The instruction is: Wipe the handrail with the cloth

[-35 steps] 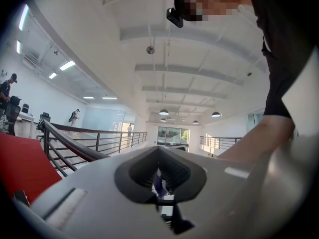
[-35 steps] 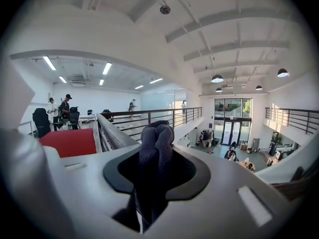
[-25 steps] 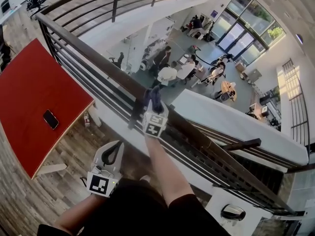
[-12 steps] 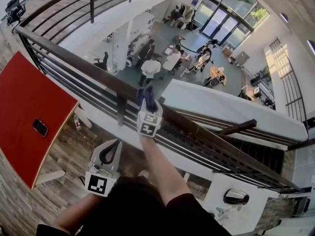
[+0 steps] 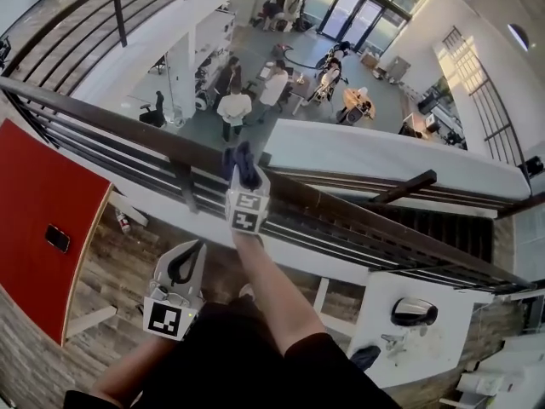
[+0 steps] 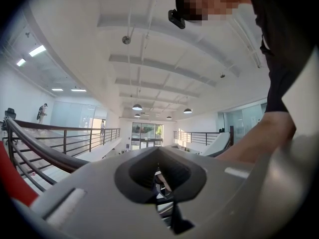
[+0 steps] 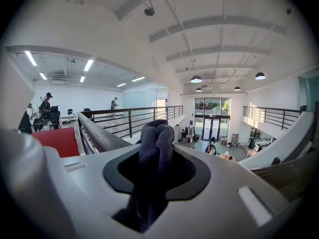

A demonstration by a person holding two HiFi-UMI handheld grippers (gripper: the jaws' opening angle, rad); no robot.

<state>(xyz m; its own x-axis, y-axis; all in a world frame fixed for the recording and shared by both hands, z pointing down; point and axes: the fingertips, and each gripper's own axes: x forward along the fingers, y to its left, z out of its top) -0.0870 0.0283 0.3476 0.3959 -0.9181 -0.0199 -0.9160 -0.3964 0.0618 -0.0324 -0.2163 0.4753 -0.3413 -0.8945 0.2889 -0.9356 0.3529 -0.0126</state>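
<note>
Cloth point(image 5: 241, 164) sits bunched up in the right gripper point(image 5: 242, 174), and the two jaws squeeze it in the middle. In the right gripper view the cloth point(image 7: 156, 148) is dark blue and folded over like a soft lump that sticks out past the jaw tips. It rests on top of the handrail point(image 5: 128, 128), at about the middle of the long dark bar. The left gripper point(image 5: 195, 250) hangs low near the person's body, well apart from the rail. Its jaws are together and hold nothing.

The cloth looks soft, light and floppy, so it will likely bend any way it is pushed. A hold in the middle seems best, with a fat bit left out in front to rub the bar. If the hold is loose, the cloth could slip out and fall over the edge. The handrail point(image 7: 97, 133) looks hard and smooth, so the cloth should slide along it easily.
</note>
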